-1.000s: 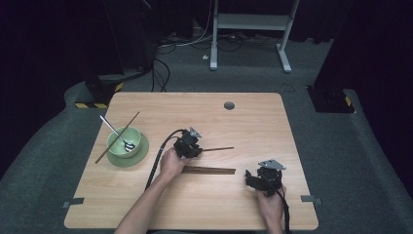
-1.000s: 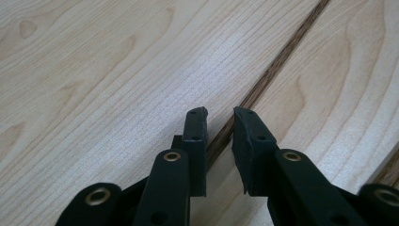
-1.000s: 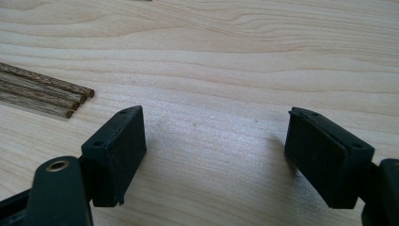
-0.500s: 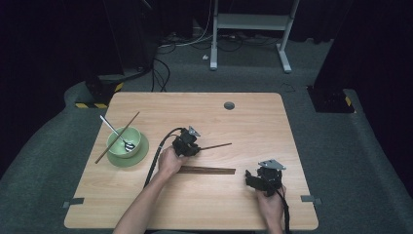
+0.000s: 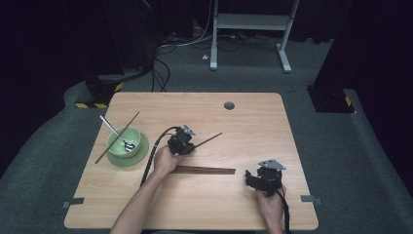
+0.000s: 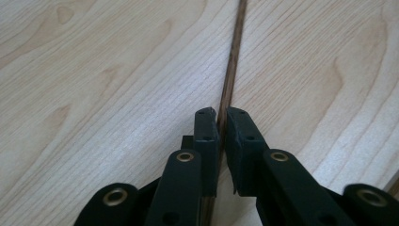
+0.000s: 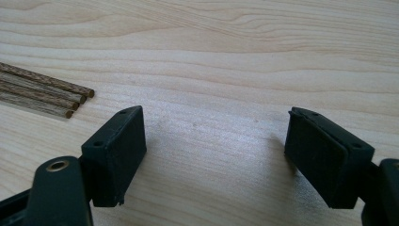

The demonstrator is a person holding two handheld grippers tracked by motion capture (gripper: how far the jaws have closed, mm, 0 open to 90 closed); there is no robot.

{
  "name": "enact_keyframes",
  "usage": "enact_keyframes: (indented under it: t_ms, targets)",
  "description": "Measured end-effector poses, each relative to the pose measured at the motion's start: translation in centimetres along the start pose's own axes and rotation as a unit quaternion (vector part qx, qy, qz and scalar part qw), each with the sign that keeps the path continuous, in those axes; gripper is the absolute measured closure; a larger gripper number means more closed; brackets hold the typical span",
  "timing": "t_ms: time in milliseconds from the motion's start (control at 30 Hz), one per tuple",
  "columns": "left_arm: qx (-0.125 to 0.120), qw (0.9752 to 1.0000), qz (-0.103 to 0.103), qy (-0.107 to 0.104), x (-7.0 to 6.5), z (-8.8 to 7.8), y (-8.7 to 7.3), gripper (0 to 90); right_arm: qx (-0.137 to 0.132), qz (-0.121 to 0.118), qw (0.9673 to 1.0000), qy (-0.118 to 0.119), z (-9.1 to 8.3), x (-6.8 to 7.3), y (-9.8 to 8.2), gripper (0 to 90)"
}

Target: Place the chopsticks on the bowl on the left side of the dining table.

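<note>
Here, the scene as it stood:

Table: a light wooden table (image 5: 243, 122) stood on grey carpet, with a small dark round hole (image 5: 229, 105) near its far edge.

Left gripper: the left gripper (image 5: 187, 145) was near the table's middle, held in the person's left hand (image 5: 164, 160). In the left gripper view its jaws were pressed nearly together, pinching a single dark chopstick (image 6: 230, 80).

Held chopstick: in the high view the chopstick (image 5: 208, 140) stuck out from the jaws toward the right and far side. Whether its tip touched the wood could not be told.

Right gripper: the right gripper (image 5: 253, 179) was near the table's right front, in the person's right hand (image 5: 270, 207). Its jaws were spread wide with bare wood between them, holding nothing.

Loose chopsticks: a bundle of chopsticks (image 5: 204, 170) lay flat on the table between the two grippers. Their ends (image 7: 70, 101) showed at the left in the right gripper view.

Bowl: a green bowl (image 5: 124, 142) sat on a green saucer (image 5: 131, 158) at the table's left, a spoon (image 5: 117, 134) inside it.

Bowl chopstick: another chopstick (image 5: 117, 137) lay slanted across the bowl's rim.
</note>
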State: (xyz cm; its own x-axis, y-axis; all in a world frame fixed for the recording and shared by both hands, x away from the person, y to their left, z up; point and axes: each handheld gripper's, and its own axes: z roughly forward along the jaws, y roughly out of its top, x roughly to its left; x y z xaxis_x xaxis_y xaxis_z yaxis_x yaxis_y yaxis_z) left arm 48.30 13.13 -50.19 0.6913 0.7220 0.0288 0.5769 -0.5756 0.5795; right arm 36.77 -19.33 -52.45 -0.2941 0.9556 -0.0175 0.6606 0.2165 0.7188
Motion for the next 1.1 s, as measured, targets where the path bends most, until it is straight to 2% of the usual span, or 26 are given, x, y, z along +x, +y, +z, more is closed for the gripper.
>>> enact_keyframes:
  t_ms: [267, 967, 1100]
  targets:
    - [0.001, 1.0000, 0.001, 0.008, 0.55, -0.26, -0.40, 83.7, 0.000, 0.000, 1.0000, 0.000, 0.00, 0.00, 0.00, 20.5]
    - [-0.009, 0.9993, 0.028, 0.022, 0.50, -0.22, -0.57, 84.4, 0.000, 0.000, 1.0000, 0.000, 0.00, 0.00, 0.00, 20.6]
    - [-0.009, 0.9995, 0.024, 0.020, 0.68, -0.23, -0.59, 84.4, 0.000, 0.000, 1.0000, 0.000, 0.00, 0.00, 0.00, 20.5]
